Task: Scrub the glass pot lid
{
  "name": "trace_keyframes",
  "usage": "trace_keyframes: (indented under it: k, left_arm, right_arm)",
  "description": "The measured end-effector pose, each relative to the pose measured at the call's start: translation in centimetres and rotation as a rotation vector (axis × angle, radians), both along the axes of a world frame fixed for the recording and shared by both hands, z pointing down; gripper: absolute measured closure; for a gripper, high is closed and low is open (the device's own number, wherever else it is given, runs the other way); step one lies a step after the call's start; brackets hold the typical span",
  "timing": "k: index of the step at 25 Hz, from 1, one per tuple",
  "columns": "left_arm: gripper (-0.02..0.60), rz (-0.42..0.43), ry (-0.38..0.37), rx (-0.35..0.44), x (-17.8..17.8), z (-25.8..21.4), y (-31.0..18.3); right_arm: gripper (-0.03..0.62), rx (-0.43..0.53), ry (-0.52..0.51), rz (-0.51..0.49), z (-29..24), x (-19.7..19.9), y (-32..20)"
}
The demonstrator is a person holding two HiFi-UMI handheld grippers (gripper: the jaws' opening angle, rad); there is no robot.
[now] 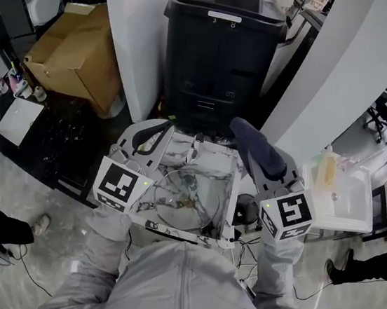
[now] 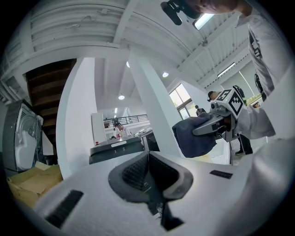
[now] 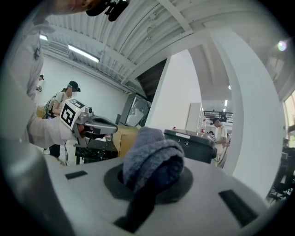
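Well, my right gripper (image 3: 150, 177) is clamped on a folded blue-grey terry cloth (image 3: 152, 159). Its nap is thick and looped, and it bulges out past the dark pads. My left gripper (image 2: 148, 173) is pressed together, with nothing between its ribbed black rubber pads. In the head view the two show at the rear corners of the white, grey-veined, marble-look square basin (image 1: 215, 161), the left at its left corner and the right, with the cloth, at its right corner. The round clear glass pot lid (image 1: 180, 201), edged with a thin metal rim, lies flat inside that basin, towards its front. Each gripper carries a white cube printed with black square markers and no lettering. Behind the basin stands a tall black plastic machine (image 1: 221, 55) with a white strip label near its top. Under the strip I can read an 8, beside a character too small to tell. Behind and left of the basin lies an open brown cardboard box (image 1: 79, 57).
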State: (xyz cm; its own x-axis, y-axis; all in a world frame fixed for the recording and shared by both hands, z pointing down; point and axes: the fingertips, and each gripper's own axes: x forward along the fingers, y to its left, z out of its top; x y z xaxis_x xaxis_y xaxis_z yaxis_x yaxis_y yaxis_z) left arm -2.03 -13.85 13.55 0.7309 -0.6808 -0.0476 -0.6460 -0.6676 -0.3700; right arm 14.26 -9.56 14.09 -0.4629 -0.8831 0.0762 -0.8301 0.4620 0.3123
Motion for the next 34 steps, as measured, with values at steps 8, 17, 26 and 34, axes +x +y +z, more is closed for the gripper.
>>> trace_keyframes:
  k: [8, 17, 26, 34]
  left_arm:
    - [0.554, 0.021, -0.008, 0.018, 0.7, -0.6, 0.7]
    - [0.555, 0.031, -0.013, -0.002, 1.2, 0.1, 0.7]
    - [0.554, 0.025, -0.015, -0.023, 1.2, 0.6, 0.3]
    - [0.554, 0.033, -0.022, -0.021, 1.6, 1.1, 0.3]
  right_arm:
    - [0.546, -0.011, 0.003, 0.002, 0.1, -0.3, 0.2]
    - [0.548, -0.034, 0.017, -0.011, 0.7, -0.8, -0.1]
    - [0.548, -0.048, 0.015, -0.026, 1.1, -0.9, -0.3]
    - [0.548, -0.043, 0.018, -0.033, 1.2, -0.8, -0.4]
